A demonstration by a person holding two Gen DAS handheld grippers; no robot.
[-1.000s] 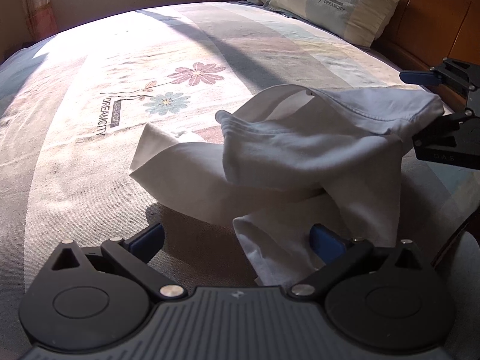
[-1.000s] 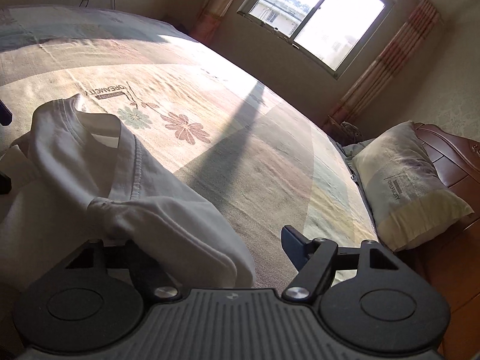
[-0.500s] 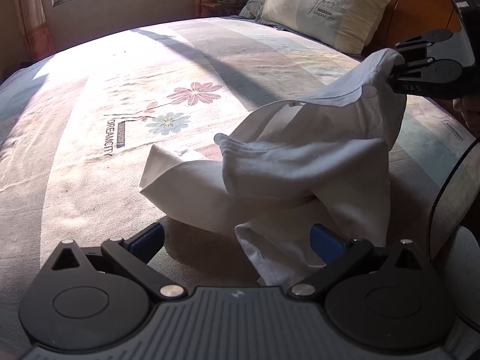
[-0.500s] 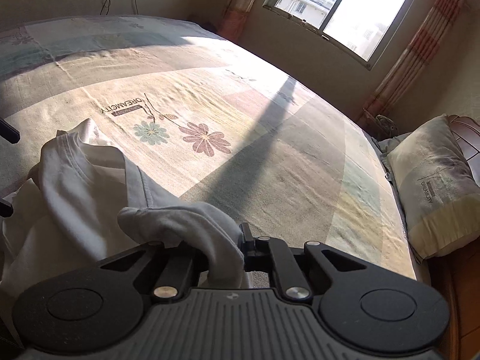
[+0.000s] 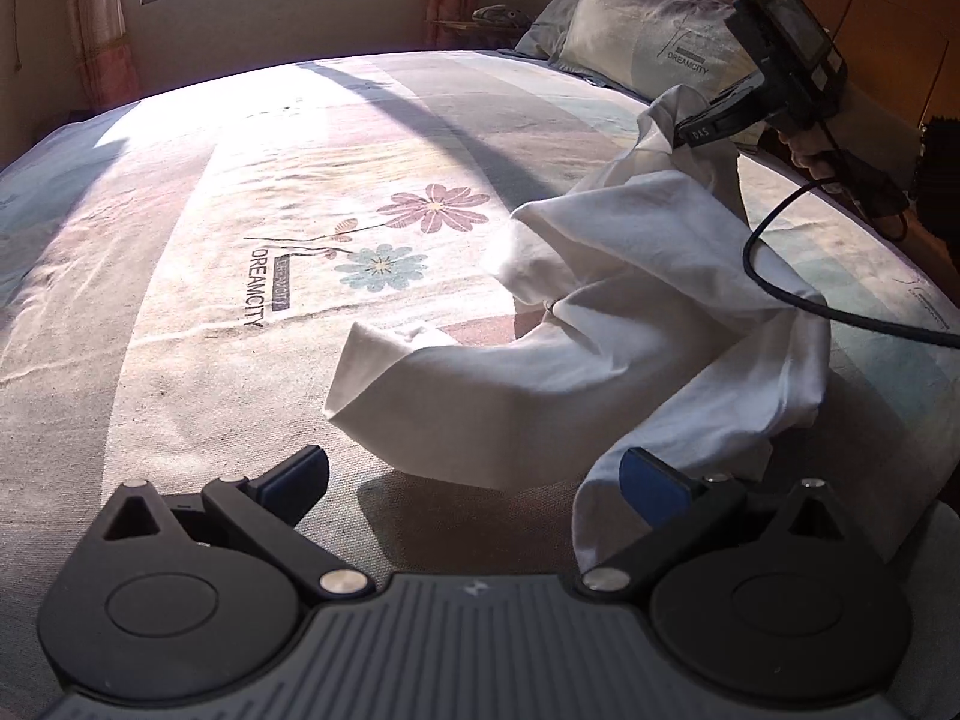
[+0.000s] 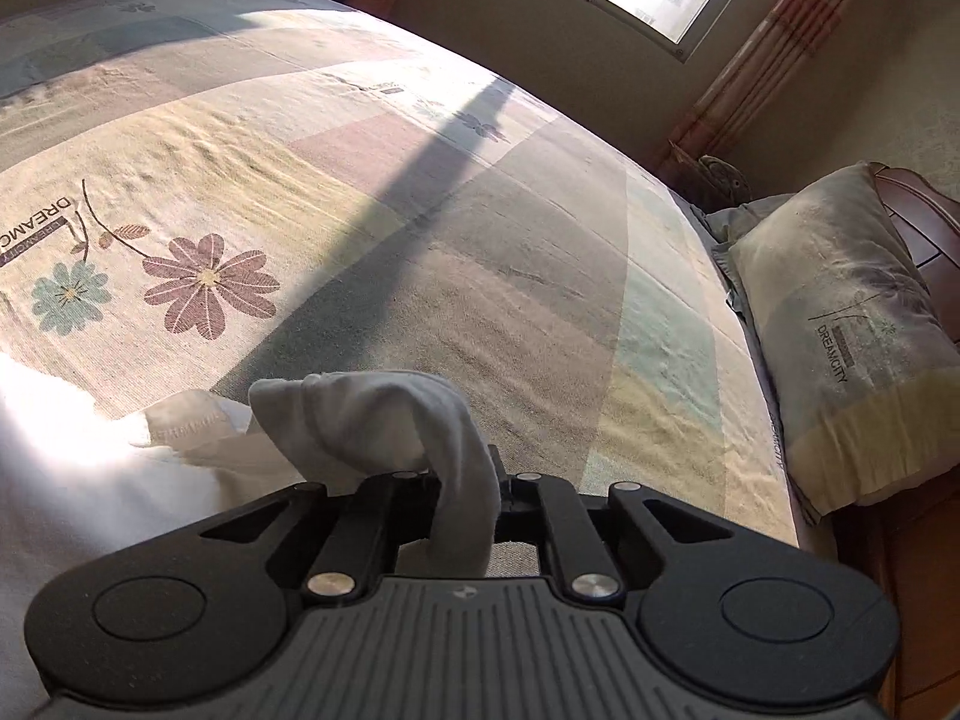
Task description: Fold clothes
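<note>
— Shirt (image 6: 384,420) first: we have a bunch of its white cloth pinched in our right gripper (image 6: 465,501), jaws closed down on it, lifted off the bed (image 6: 480,228).

— And our left gripper (image 5: 474,474)?

— Spread wide, holding nothing. One blue finger (image 5: 651,483) sits against the lowest hanging edge; the other is over bare sheet.

— So the garment (image 5: 600,336) runs which way?

— Crumpled, stretching from our left jaws up and rightward to the right gripper near the pillow (image 5: 654,30). We judge the left is nearer that loose lower edge.
</note>
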